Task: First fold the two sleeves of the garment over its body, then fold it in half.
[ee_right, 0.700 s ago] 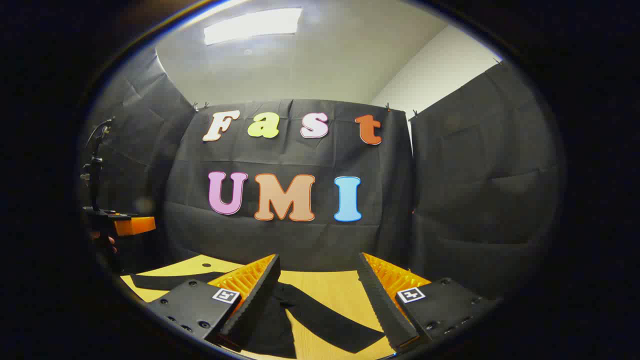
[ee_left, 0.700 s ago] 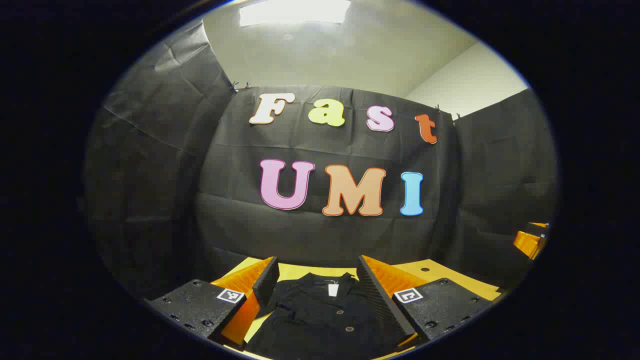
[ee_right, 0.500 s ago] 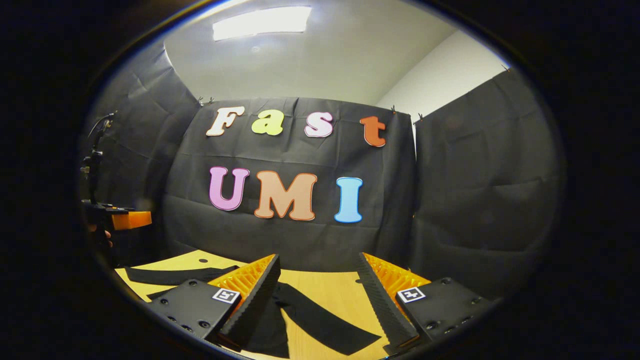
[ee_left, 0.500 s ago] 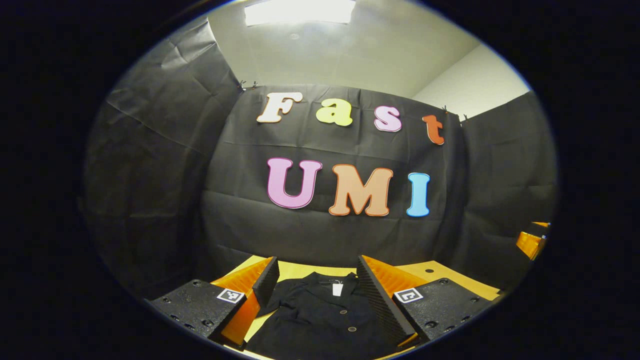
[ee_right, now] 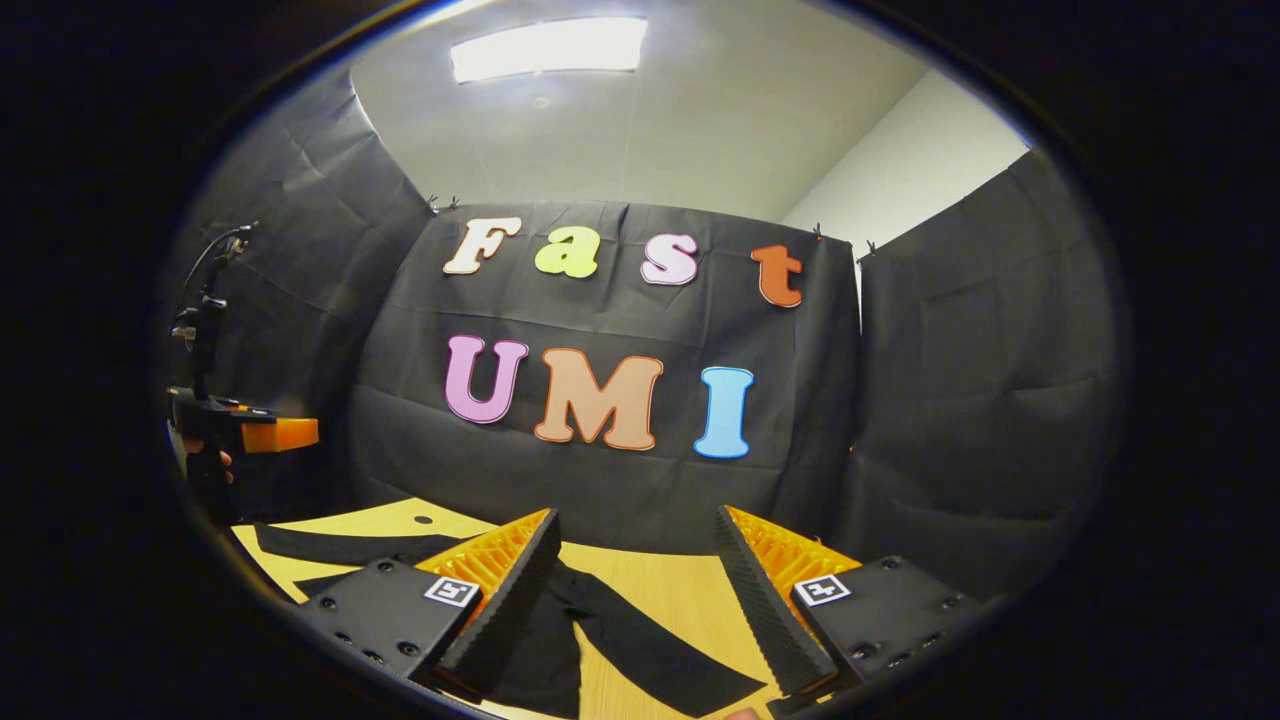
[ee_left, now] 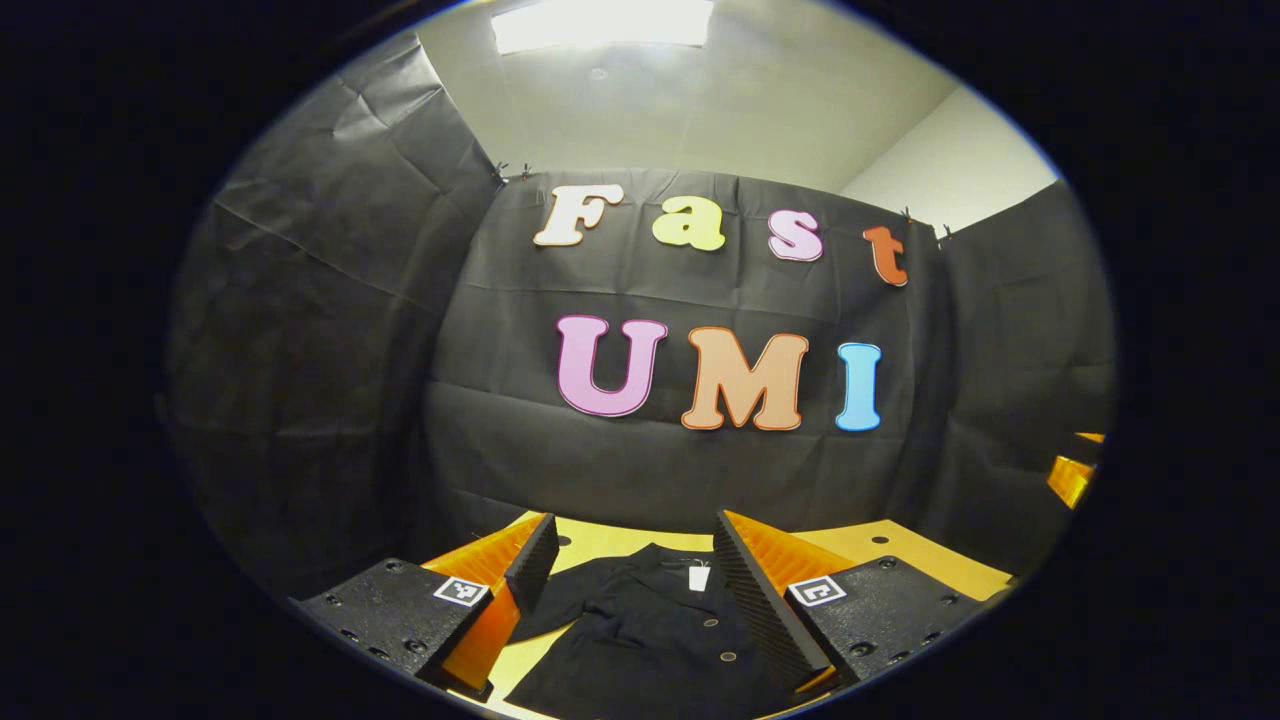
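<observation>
The left gripper hangs spread wide over the shirt, gripping nothing. The shirt lies flat on the table, collar toward the wall. The right gripper, equally spread and empty, hovers above a sleeve stretched outward, probably lining up the first fold, though contact is hard to judge.

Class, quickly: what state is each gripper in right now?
Left gripper: open, holding nothing, above the garment.
Right gripper: open, holding nothing, above a sleeve.
</observation>
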`<state>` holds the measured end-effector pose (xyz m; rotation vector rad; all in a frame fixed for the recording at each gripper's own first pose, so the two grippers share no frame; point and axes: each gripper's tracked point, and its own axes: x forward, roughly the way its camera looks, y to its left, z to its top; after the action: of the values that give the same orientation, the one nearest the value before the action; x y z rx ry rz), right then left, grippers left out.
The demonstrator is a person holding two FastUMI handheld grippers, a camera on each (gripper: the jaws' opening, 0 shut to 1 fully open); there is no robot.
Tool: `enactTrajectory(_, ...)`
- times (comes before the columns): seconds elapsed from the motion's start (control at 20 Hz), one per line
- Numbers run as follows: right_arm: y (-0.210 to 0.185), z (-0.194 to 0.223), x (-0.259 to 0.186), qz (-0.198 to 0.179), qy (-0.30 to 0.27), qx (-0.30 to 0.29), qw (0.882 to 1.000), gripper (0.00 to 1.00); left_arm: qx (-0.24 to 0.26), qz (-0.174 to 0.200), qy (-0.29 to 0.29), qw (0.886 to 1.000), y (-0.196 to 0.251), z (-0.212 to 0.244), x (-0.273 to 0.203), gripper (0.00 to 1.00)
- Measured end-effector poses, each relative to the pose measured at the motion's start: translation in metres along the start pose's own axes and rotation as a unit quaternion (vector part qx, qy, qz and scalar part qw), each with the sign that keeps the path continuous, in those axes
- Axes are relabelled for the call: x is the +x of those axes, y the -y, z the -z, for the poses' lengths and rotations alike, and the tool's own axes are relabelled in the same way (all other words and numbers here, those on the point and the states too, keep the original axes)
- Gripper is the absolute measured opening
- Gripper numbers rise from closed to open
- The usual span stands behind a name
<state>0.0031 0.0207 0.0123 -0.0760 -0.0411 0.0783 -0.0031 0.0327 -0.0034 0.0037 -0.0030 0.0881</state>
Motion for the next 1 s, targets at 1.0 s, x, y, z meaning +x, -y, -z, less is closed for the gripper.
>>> enactTrajectory(1.0, 0.004, -0.001, -0.015, -0.002, -0.007, -0.009, 1.000, 0.98, 0.003, 0.002, -0.012, 1.000, -0.001, 0.008, -0.012, 0.92)
